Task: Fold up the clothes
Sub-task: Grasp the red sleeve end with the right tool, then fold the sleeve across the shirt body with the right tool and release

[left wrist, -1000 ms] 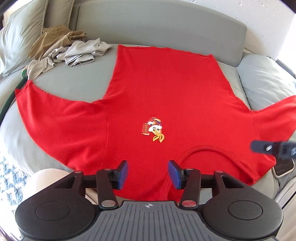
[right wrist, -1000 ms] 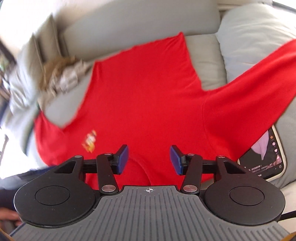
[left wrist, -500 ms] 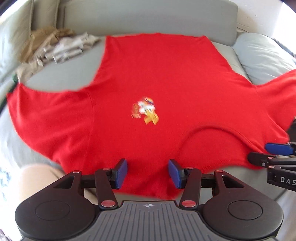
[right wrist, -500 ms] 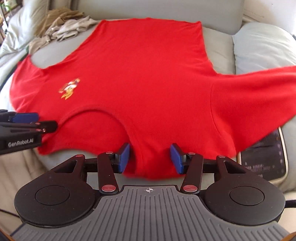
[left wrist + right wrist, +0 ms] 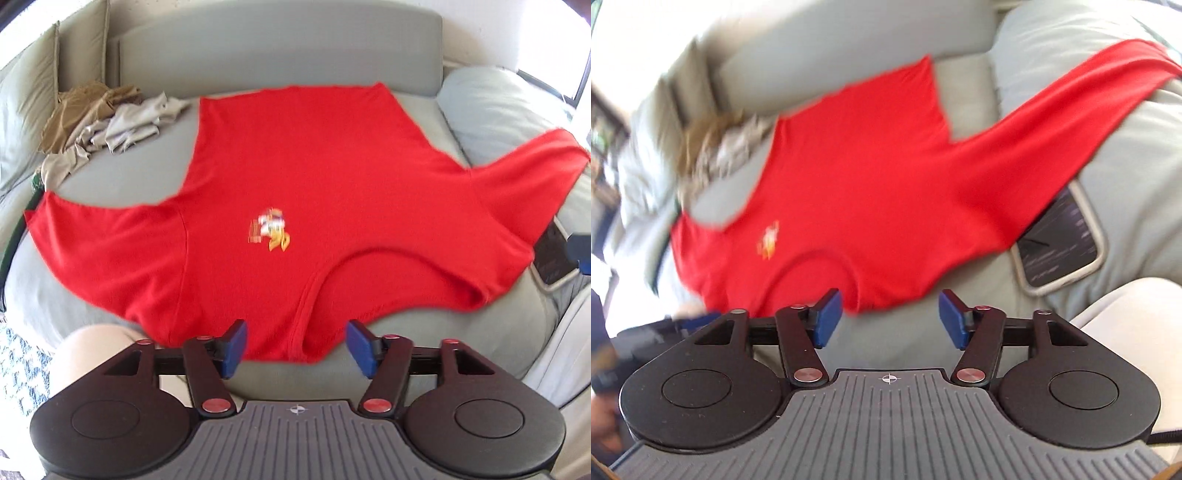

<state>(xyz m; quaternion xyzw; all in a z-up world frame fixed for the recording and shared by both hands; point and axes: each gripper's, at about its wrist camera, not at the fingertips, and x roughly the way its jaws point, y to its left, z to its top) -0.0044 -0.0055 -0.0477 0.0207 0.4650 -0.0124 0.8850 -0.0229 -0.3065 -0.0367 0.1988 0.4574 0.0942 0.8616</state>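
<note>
Across frame centre: red shirt lying spread flat, no fold made | left gripper and right gripper opening, gripping nothing | upper left: crumpled clothes waiting

A phone lies on the grey sofa.

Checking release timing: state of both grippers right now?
Left gripper: jaws opening, pads clear of the red T-shirt, holding nothing.
Right gripper: jaws opening, empty, the shirt's edge just ahead of it.
</note>
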